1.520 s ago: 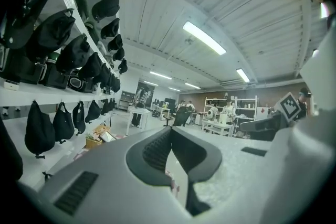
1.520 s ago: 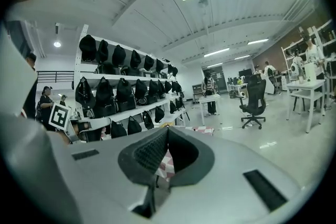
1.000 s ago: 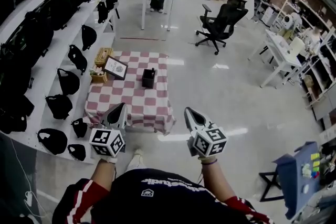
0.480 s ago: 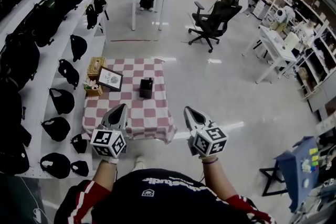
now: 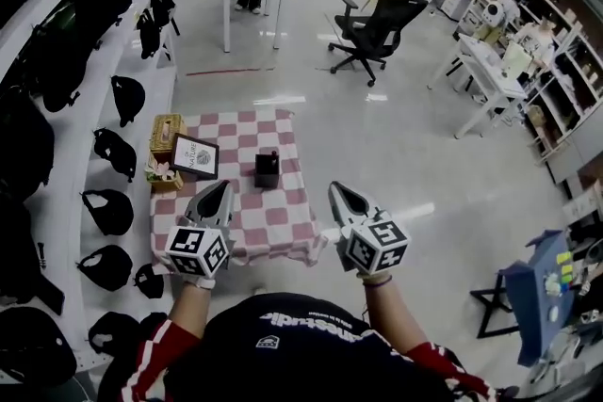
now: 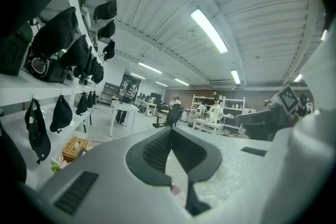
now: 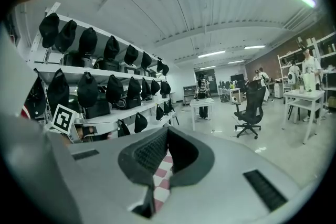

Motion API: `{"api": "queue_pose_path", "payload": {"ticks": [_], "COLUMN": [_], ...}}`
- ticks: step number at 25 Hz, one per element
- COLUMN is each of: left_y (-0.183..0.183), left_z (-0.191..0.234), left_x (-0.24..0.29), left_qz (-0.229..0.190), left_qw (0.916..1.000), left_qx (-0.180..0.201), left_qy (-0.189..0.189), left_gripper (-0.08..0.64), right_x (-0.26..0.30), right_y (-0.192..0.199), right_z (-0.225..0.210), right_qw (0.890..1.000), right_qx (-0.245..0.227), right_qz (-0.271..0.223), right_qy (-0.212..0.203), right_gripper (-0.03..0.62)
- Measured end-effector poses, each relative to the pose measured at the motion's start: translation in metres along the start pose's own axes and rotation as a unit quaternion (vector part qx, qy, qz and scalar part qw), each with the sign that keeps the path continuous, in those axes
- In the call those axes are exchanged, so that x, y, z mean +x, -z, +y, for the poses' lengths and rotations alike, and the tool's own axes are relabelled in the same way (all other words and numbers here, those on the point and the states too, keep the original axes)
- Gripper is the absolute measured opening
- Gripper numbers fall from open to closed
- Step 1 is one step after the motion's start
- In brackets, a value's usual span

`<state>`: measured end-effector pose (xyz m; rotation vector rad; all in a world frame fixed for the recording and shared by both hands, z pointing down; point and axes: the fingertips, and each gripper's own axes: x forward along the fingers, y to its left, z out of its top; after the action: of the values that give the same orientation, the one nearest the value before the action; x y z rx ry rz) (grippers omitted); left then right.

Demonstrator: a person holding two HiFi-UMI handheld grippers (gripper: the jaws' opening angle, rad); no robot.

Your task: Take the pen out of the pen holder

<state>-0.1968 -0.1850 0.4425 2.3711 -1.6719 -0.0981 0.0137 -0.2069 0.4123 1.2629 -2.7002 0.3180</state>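
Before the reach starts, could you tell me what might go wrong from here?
1. The left gripper and right gripper are both shut; reaching in like that could knock the pen holder over rather than grip the pen.
2. The holder stands alone on the checked cloth, so it may lift with the pen.
3. The framed picture beside it could be bumped.

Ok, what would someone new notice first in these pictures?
The red-and-white checked cloth stands out mid-floor, with a black pen holder near its middle. On the near side, the left hand-held gripper and the right hand-held gripper hang shut and empty. Black bags line the white shelves at the left.
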Motion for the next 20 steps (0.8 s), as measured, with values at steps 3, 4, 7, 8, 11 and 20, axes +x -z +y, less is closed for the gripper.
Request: {"api": "queue_pose_path", "payload": {"ticks": [3, 4, 7, 8, 11, 20], "left_y": [0.003, 0.005, 0.01, 0.011, 0.012, 0.006], "left_z": [0.011, 0.013, 0.019, 0.021, 0.025, 0.021], "left_x": [0.016, 0.022, 0.035, 0.038, 0.047, 0.074], "left_qz": [0.008, 0.011, 0.017, 0.018, 0.019, 0.006], "left_qw": [0.9998, 0.9996, 0.9992, 0.9991, 0.999, 0.9986], "left_qx": [0.003, 0.003, -0.001, -0.001, -0.002, 0.007], "left_qy": [0.019, 0.026, 0.037, 0.038, 0.041, 0.051], "left_gripper": [0.005, 0.005, 0.005, 0.005, 0.005, 0.005], "right_x": [0.012, 0.014, 0.018, 0.019, 0.022, 0.041], "right_y": [-0.001, 0.0, 0.004, 0.005, 0.006, -0.006], "right_z": [-0.001, -0.002, -0.005, -0.005, -0.009, -0.025], "right_qw": [1.0, 1.0, 1.0, 1.0, 0.999, 1.0], "right_qx": [0.001, 0.002, 0.003, 0.002, 0.001, -0.005], "right_qz": [-0.005, -0.004, 0.001, 0.003, 0.004, -0.006], "right_qy": [0.012, 0.017, 0.026, 0.029, 0.036, 0.017], "right_gripper": [-0.005, -0.005, -0.005, -0.005, -0.005, -0.005]}}
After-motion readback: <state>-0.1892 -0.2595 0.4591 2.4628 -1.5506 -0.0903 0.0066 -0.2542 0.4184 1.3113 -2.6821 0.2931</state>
